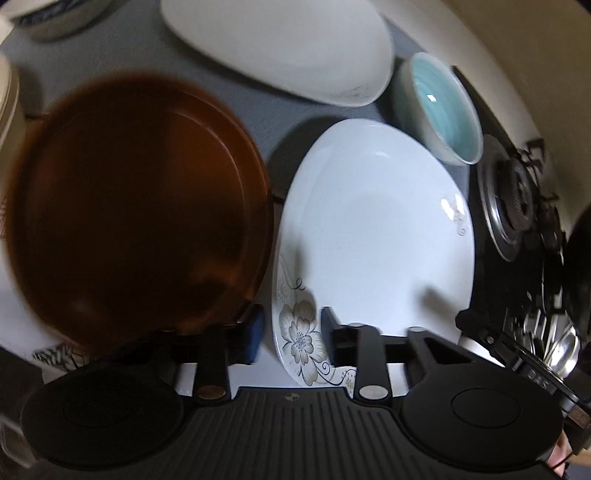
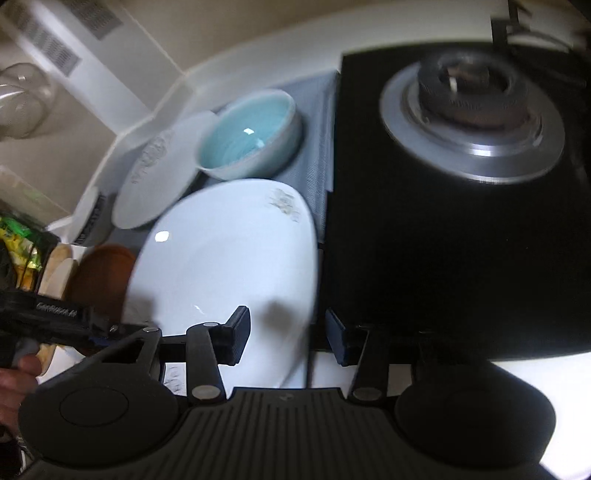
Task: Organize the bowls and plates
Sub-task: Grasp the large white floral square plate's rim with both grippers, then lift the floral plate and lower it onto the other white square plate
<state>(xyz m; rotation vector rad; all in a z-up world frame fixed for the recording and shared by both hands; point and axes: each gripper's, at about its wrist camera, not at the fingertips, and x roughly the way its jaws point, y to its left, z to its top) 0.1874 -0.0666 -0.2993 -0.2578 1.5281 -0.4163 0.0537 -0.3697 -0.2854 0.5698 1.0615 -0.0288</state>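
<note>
My left gripper is open above the near rim of a white flowered plate, with a brown plate just to its left, its near edge over the left finger. A second white plate lies farther back and a blue-glazed bowl stands at the right. In the right wrist view my right gripper is open over the right edge of the white flowered plate. The blue bowl, the other white plate and the brown plate lie beyond.
A black gas hob with a steel burner sits right of the plates; it also shows in the left wrist view. A grey mat lies under the dishes. A patterned bowl stands far left. A glass jar stands on a shelf.
</note>
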